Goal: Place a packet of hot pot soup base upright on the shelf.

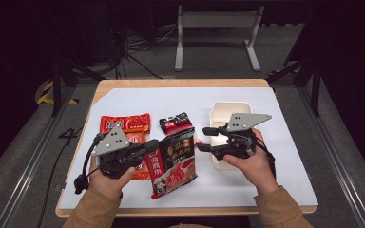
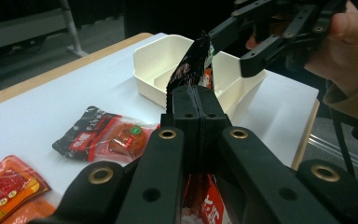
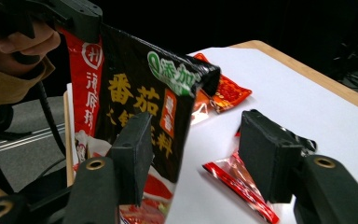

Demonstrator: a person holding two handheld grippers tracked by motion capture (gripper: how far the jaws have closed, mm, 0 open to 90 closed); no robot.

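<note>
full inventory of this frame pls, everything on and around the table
large sauce packet: 1, black and red, lifted off the table, pinched at its edge by the left gripper
orange-red packet: 1, flat on the sheet, rear left
small black-red packet: 1, flat on the sheet, centre rear
divided box: 1, cream, right of centre
sheet: 1, white, covers the tabletop
table: 1, wooden, edges showing
metal frame: 1, grey, on the floor behind the table
left gripper: 1, black, jaws shut on the large sauce packet
right gripper: 1, black, jaws open beside the packet, over the box
</note>
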